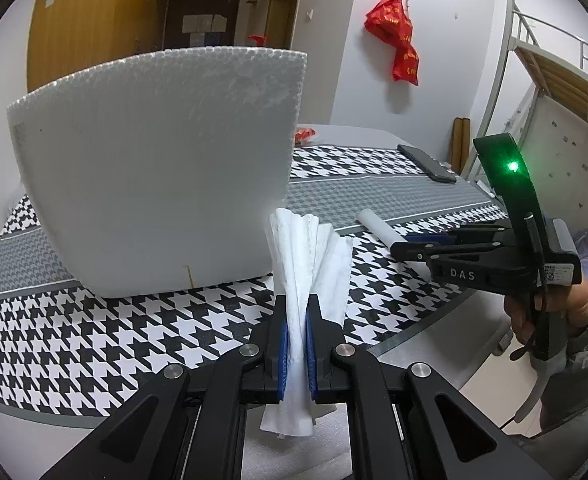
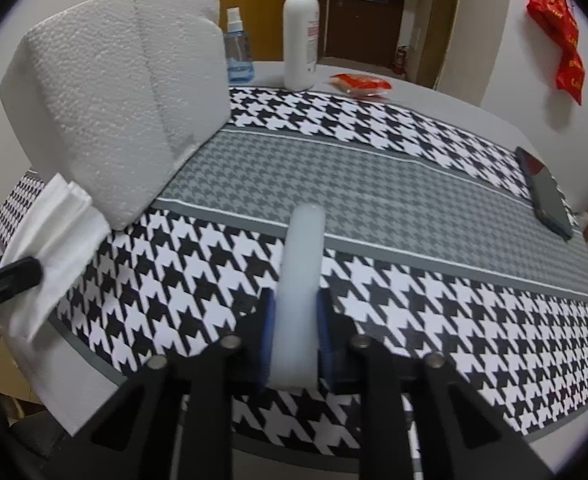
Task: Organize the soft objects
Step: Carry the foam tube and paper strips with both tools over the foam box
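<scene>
My left gripper (image 1: 297, 312) is shut on a folded white paper towel (image 1: 312, 256), held upright above the houndstooth table mat (image 1: 133, 340); the towel also shows at the left in the right wrist view (image 2: 53, 240). My right gripper (image 2: 296, 300) is shut on a white foam cylinder (image 2: 300, 280), pointing forward over the mat (image 2: 414, 300). The right gripper (image 1: 410, 250) and the cylinder (image 1: 376, 226) also show at the right in the left wrist view. A large white foam block (image 1: 153, 168) stands on the mat just beyond the towel, and it also shows in the right wrist view (image 2: 113, 100).
A white pump bottle (image 2: 301, 36), a blue spray bottle (image 2: 237, 48) and a red packet (image 2: 360, 84) stand at the table's far edge. A black phone (image 2: 546, 196) lies at the right side. Red bags (image 1: 398, 36) hang on the wall. A bunk bed frame (image 1: 554, 60) stands right.
</scene>
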The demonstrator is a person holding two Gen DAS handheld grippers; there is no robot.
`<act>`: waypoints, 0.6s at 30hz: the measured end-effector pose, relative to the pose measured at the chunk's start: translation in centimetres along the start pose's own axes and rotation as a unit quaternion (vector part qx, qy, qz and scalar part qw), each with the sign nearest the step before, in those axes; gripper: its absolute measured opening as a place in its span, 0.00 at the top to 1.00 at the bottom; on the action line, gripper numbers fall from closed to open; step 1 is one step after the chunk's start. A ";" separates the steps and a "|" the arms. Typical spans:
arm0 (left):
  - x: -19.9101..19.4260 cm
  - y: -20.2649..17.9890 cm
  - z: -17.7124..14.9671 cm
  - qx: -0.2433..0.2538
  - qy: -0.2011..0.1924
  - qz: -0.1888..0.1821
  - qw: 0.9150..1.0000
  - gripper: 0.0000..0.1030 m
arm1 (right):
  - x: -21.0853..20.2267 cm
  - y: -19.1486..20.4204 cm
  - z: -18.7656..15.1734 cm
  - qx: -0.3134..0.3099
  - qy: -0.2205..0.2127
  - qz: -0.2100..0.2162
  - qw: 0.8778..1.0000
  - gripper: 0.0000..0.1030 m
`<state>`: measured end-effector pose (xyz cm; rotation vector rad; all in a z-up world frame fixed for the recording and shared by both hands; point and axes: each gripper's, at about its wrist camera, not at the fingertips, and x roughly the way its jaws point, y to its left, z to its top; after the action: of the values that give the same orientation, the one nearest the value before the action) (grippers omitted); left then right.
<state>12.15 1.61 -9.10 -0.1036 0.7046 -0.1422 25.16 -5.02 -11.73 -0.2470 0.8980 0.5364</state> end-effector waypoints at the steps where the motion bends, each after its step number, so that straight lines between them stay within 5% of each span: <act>1: -0.2 0.0 0.0 0.000 -0.002 0.002 1.000 0.92 | -0.1 -0.2 0.0 0.005 -0.003 0.003 1.000 0.79; 18: -3.8 -1.4 0.5 0.010 -0.032 0.031 0.999 0.92 | -5.8 -0.4 -1.2 0.037 -0.082 0.034 0.995 0.79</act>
<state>9.52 0.90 -6.10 -0.0666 0.6416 -0.0871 21.59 -7.85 -7.84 -0.1035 0.7678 0.5775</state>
